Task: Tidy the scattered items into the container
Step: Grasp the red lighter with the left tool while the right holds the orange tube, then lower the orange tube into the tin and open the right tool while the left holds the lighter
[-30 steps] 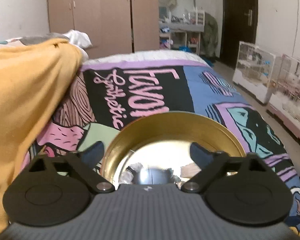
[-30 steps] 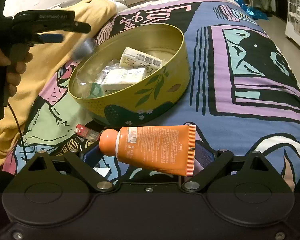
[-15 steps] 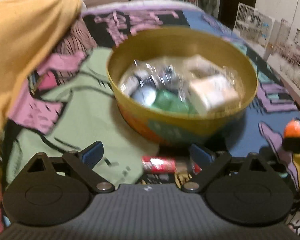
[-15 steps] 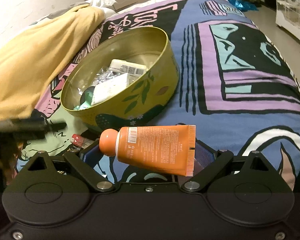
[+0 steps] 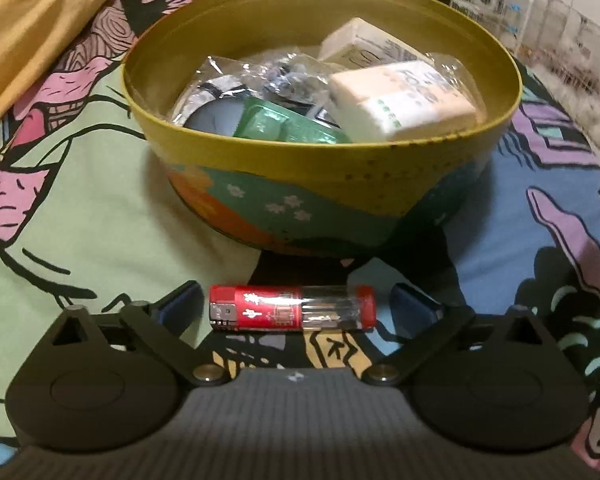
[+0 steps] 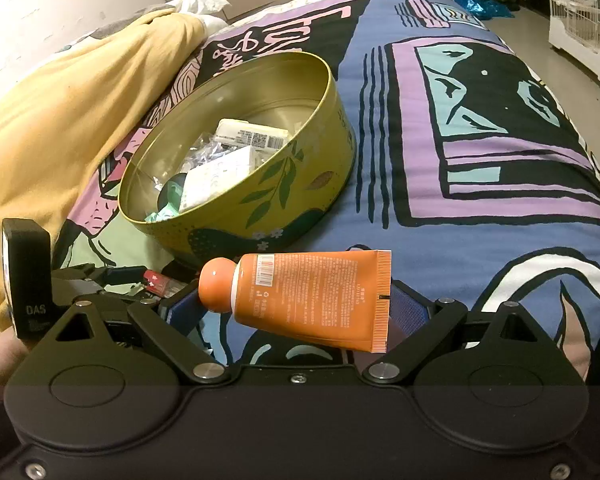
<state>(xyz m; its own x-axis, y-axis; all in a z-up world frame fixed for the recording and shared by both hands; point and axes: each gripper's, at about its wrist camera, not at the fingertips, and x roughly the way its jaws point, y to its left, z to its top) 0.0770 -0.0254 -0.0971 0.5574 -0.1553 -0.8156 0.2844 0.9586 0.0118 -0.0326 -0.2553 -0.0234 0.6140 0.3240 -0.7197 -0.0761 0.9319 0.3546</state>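
Left gripper [image 5: 296, 310] straddling the lighter [image 5: 292, 314] just in front of the tin [image 5: 340, 184], jaws closing, pads not yet touching: lined up for a lengthwise pinch. Right gripper [image 6: 296, 304] clamped on the orange tube [image 6: 312, 298], also before the tin, waiting its turn.

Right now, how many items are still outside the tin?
2: a red lighter lies on the bedspread between the closing left jaws; an orange tube is gripped in the right jaws. Others may be out of view.
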